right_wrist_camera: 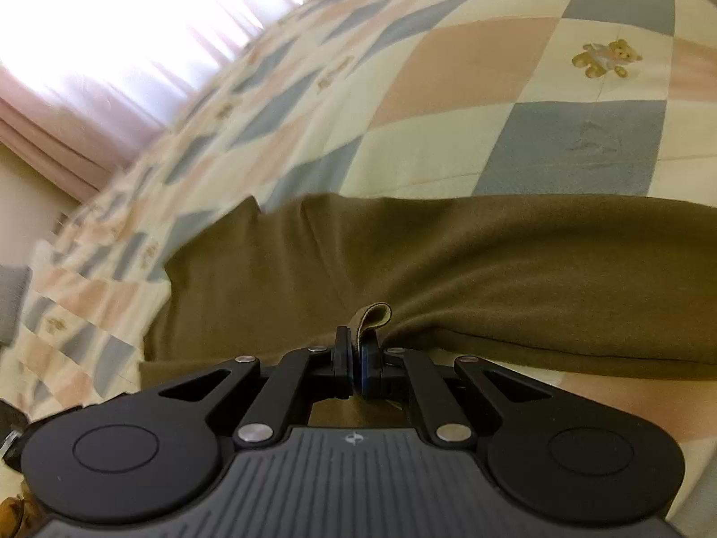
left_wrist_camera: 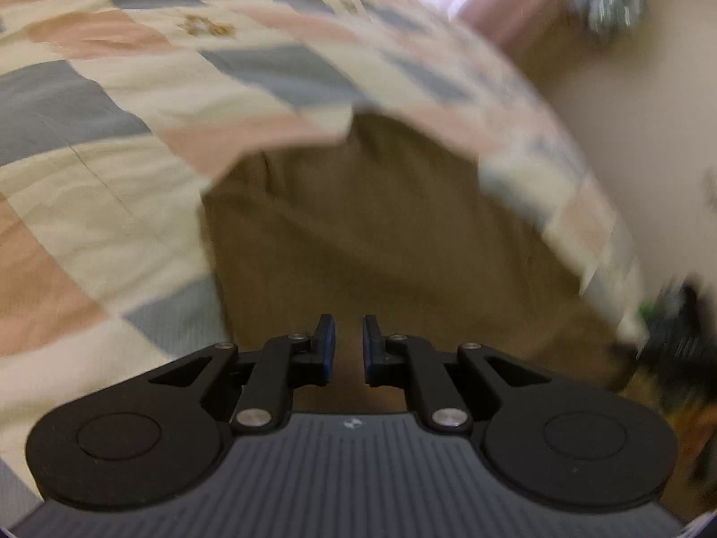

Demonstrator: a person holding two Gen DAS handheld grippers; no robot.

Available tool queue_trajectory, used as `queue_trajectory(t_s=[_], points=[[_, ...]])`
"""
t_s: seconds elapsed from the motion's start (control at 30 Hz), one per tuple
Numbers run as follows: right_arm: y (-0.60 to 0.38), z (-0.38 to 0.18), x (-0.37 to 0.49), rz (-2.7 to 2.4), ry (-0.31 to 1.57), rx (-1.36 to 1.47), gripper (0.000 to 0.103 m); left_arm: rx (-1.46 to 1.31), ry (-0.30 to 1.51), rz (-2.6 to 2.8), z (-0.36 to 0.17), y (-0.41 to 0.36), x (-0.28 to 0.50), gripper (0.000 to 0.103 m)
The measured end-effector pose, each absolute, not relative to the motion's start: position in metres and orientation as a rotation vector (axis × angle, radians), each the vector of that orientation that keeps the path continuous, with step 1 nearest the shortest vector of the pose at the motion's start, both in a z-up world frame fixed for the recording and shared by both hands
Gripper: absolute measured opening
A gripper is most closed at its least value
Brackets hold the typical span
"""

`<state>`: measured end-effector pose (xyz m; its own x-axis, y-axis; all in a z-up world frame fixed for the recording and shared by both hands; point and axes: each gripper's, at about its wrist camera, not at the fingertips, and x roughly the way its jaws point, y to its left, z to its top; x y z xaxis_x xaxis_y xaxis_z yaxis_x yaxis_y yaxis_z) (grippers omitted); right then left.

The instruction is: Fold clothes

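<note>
Right hand-held gripper pinches seemingly olive garment.

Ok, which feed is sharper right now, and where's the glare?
Left wrist view: motion blur smears the checked quilt and olive-brown garment; left tongs sharp. Right wrist view: sharper, right tongs pinching the garment's edge; curtained window blown out upper left.

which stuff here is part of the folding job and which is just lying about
Part of the job:
- brown garment
- right gripper, jaws shut on a pinch of its cloth
- left gripper, jaws open above it

Lying about:
- checked quilt underneath
- pink curtain
</note>
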<state>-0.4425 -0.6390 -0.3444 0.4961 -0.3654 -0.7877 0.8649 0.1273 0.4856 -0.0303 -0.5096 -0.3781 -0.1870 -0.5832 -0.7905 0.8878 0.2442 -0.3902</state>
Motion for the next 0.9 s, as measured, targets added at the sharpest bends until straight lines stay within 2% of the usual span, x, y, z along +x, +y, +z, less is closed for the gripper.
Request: queue_trajectory(t_s=[0.1,0.27,0.33,0.37,0.4,0.43,0.47,0.57,0.6,0.7,0.77,0.8,0.9], points=[[-0.645,-0.351,-0.439,-1.048,0.635,1.166,0.003,0.375,1.097,-1.379,-0.377,-0.503,-0.047,0.008],[-0.643,-0.323,-0.398,-0.986,0.613,1.06,0.004,0.349,1.095,-1.384,-0.37,-0.499,-0.051,0.009],[-0.642,-0.324,-0.369,-0.907,0.632,1.033,0.008,0.332,1.101,-1.384,-0.367,-0.498,-0.049,0.009],[-0.641,-0.329,-0.357,-0.871,0.638,1.033,0.016,0.319,1.109,-1.379,-0.365,-0.497,-0.048,0.009],[-0.64,-0.338,-0.345,-0.823,0.648,1.044,0.028,0.311,1.112,-1.37,-0.362,-0.496,-0.046,0.009],[-0.639,-0.348,-0.336,-0.784,0.659,1.063,0.05,0.304,1.112,-1.362,-0.359,-0.496,-0.046,0.009],[-0.637,-0.356,-0.33,-0.772,0.668,1.098,0.056,0.291,1.114,-1.357,-0.355,-0.494,-0.044,0.009],[-0.626,-0.354,-0.338,-0.753,0.6,1.148,0.058,0.254,1.124,-1.359,-0.344,-0.492,-0.044,0.009],[-0.621,-0.348,-0.348,-0.762,0.548,1.151,0.061,0.239,1.128,-1.373,-0.34,-0.493,-0.047,0.009],[-0.604,-0.334,-0.388,-0.778,0.377,1.172,0.061,0.217,1.114,-1.453,-0.325,-0.503,-0.068,0.009],[-0.597,-0.331,-0.408,-0.784,0.326,1.185,0.058,0.203,1.109,-1.513,-0.318,-0.513,-0.085,0.009],[-0.595,-0.331,-0.416,-0.8,0.317,1.182,0.052,0.196,1.111,-1.541,-0.316,-0.519,-0.094,0.009],[-0.599,-0.337,-0.441,-0.893,0.281,1.207,0.048,0.19,1.101,-1.597,-0.313,-0.539,-0.117,0.009]])
